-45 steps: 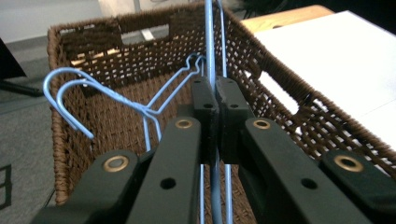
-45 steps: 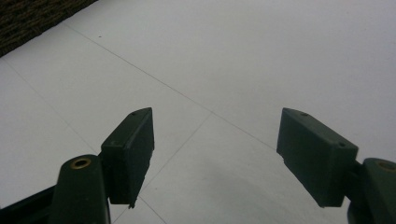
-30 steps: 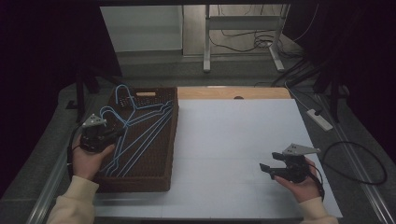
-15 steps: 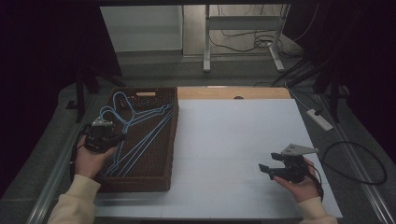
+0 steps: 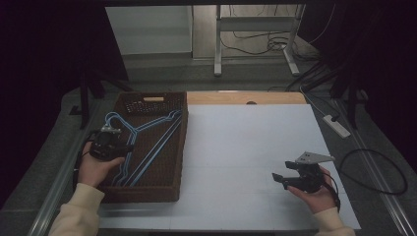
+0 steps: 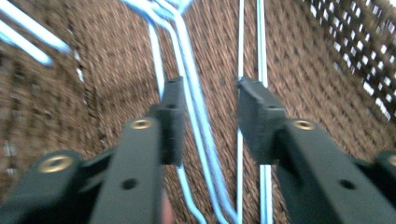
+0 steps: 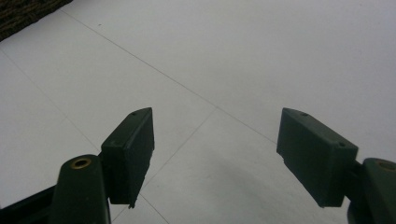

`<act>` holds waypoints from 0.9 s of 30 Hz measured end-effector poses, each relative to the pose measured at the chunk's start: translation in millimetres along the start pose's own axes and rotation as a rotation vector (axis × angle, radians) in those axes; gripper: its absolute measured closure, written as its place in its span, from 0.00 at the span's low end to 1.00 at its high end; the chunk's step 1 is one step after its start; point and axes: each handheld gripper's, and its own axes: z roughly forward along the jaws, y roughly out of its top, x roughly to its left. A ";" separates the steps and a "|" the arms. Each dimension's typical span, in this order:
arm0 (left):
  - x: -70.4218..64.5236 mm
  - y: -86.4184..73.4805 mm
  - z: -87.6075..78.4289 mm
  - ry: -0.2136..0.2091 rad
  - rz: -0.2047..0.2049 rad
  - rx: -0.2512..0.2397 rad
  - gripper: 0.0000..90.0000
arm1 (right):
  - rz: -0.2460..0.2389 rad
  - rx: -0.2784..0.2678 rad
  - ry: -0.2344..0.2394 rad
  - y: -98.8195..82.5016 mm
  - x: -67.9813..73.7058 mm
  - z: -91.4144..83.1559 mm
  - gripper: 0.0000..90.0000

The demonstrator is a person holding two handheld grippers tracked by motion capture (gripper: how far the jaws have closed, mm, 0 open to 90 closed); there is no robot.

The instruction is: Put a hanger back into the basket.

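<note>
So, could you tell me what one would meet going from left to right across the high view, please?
Left gripper over the blue hangers → brown woven basket → white table surface → right gripper → black cable loop.

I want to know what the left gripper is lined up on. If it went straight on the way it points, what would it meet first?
Probably the blue hangers in the woven basket: the left gripper, jaws just opening, straddles their wires, apparently without gripping.
</note>
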 end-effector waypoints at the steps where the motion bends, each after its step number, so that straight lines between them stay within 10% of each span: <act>1: -0.4 0.3 -4.7 -0.005 -0.006 -0.029 0.61 | 0.001 -0.001 0.000 0.0 -0.1 -0.1 0.32; 11: -24.4 -9.2 -41.6 -0.164 0.063 -0.258 0.42 | 0.005 -0.007 0.002 -0.2 -0.4 -0.9 0.31; 27: -63.7 -38.0 -51.4 -0.318 0.096 -0.366 0.37 | 0.002 -0.009 0.004 -0.6 -0.4 -3.3 0.31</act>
